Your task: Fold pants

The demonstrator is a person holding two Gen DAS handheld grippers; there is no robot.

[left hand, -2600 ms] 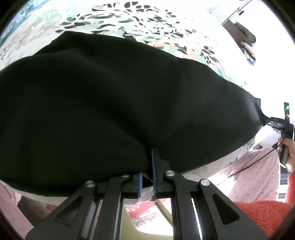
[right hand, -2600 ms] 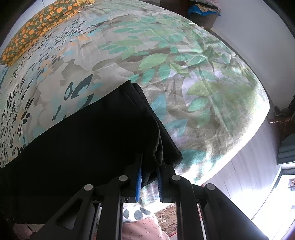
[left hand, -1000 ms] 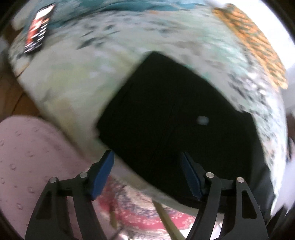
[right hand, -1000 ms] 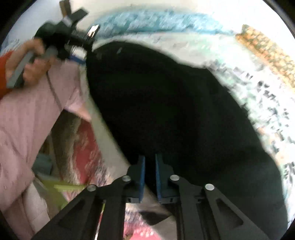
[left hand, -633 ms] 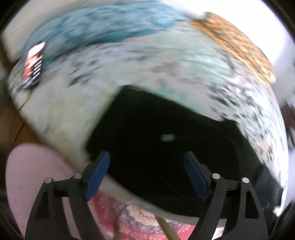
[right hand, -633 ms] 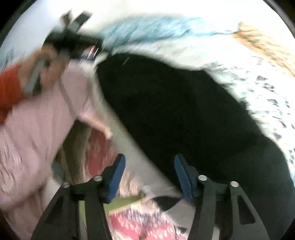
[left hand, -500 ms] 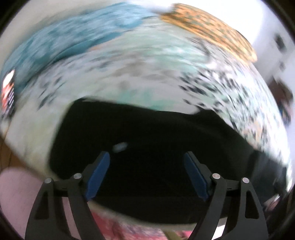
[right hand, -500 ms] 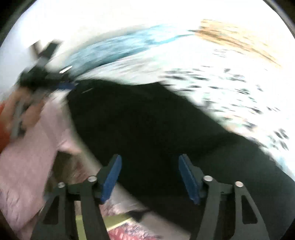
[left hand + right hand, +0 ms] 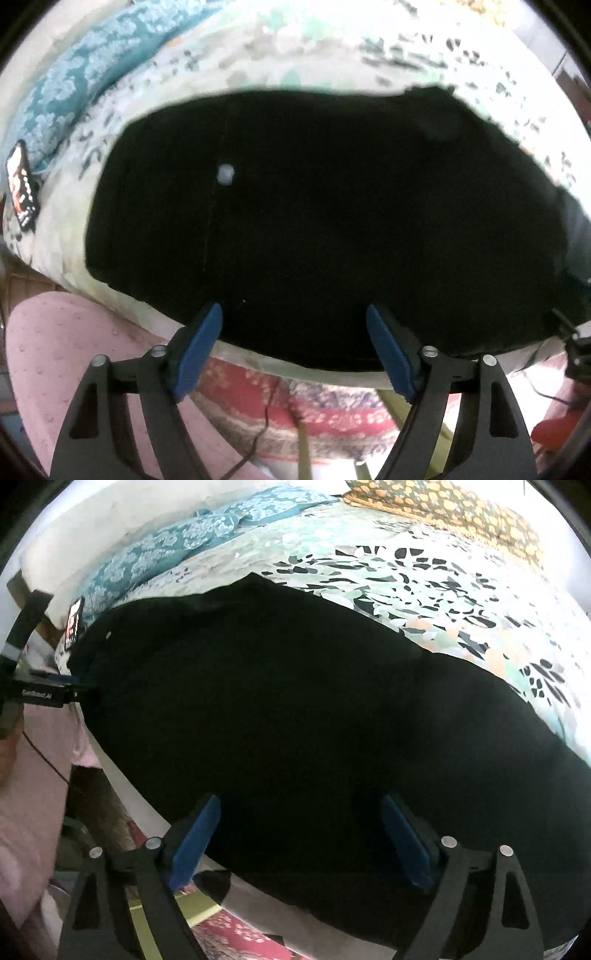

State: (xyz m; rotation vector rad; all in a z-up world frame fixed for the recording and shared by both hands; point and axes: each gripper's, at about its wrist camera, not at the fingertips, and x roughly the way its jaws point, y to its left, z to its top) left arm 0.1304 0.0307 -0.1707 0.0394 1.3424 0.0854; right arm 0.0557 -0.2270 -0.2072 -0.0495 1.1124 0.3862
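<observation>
Left wrist view: my left gripper (image 9: 293, 343) has jaws apart, nothing between; black pants (image 9: 314, 221) lie flat on patterned bed (image 9: 258, 55). My right gripper (image 9: 299, 834) just spread wide, off cloth.

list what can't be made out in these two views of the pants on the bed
- Pants: both views show a flat black mass; folds and layers are lost in the dark.
- Pants' right end, left wrist view: cut off by the edge.
- Card on the bed: print too small and blurred.
- Floor: hidden behind both open grippers' jaws.
</observation>
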